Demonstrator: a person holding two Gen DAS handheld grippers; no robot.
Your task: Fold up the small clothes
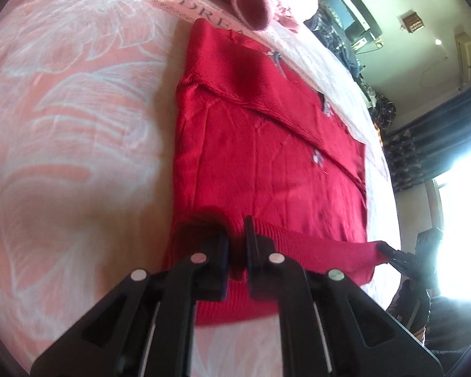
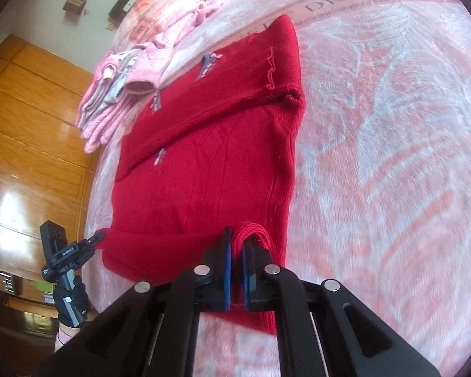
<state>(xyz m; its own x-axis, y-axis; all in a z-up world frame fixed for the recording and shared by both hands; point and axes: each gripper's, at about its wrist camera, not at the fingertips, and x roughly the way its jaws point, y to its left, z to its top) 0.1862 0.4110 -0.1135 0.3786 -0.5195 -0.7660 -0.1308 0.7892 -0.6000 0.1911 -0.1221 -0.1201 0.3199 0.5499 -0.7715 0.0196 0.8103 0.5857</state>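
Two black grippers pinch the ribbed hem of the red knitted sweater (image 1: 267, 157) lying on the pink floral bedspread (image 1: 78, 125): left gripper (image 1: 237, 245) and right gripper (image 2: 237, 245) each clamp one hem corner, apparently to lift it towards the collar.

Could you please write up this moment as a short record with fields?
surface: bed cover, pink with a floral print
garment: red sweater, lying flat, sleeves folded in
left hand-held gripper: shut on the sweater's ribbed hem, at one corner
right hand-held gripper: shut on the same hem, at the other corner
hem: lifted slightly off the bed cover between the two grips
nearby: pink clothes, stacked beyond the sweater
likely next move: carry the hem towards the collar
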